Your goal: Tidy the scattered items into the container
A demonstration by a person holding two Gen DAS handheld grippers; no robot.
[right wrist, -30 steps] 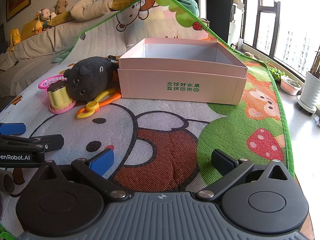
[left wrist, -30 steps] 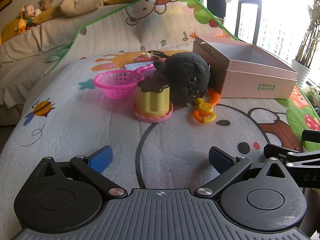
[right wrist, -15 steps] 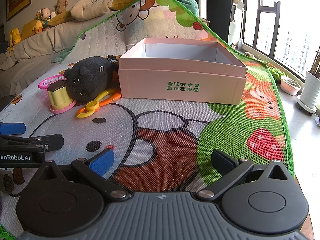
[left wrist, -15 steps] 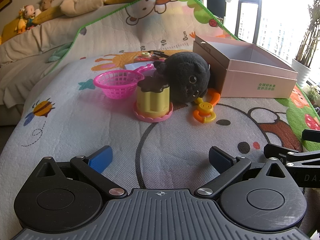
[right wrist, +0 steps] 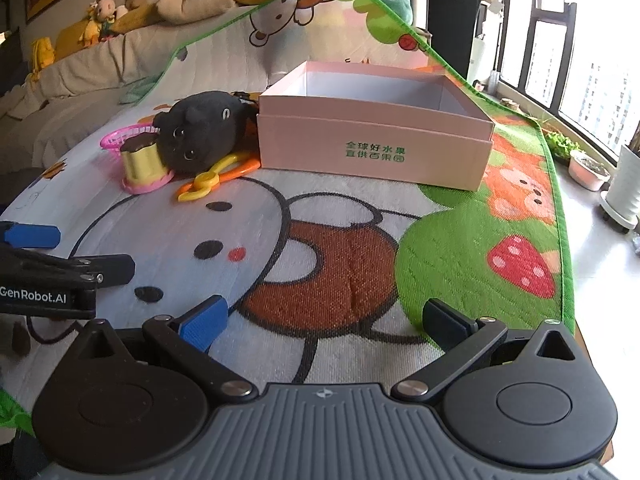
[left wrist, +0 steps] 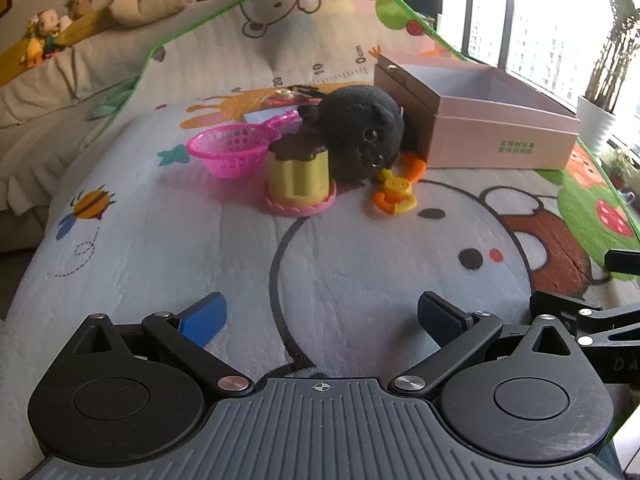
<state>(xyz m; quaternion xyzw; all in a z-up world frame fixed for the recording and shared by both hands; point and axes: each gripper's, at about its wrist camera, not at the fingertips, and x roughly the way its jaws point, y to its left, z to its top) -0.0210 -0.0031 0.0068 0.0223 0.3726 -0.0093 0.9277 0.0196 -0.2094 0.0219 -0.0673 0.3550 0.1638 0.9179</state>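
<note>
An open pink cardboard box (left wrist: 500, 136) (right wrist: 372, 148) stands on a cartoon play mat. To its left lie a black plush cat (left wrist: 360, 132) (right wrist: 204, 132), a yellow toy cake on a pink plate (left wrist: 298, 180) (right wrist: 142, 164), a pink plastic basket (left wrist: 232, 152) (right wrist: 116, 140) and orange-yellow toy scissors (left wrist: 396, 192) (right wrist: 216, 178). My left gripper (left wrist: 320, 320) is open and empty, well short of the toys. My right gripper (right wrist: 324, 320) is open and empty, short of the box.
More small items (left wrist: 288, 94) lie behind the plush. A sofa with stuffed toys (right wrist: 100, 20) runs along the back left. Plant pots (right wrist: 588, 168) stand on the floor by the window at right. The mat's right edge (right wrist: 560, 200) drops to the floor.
</note>
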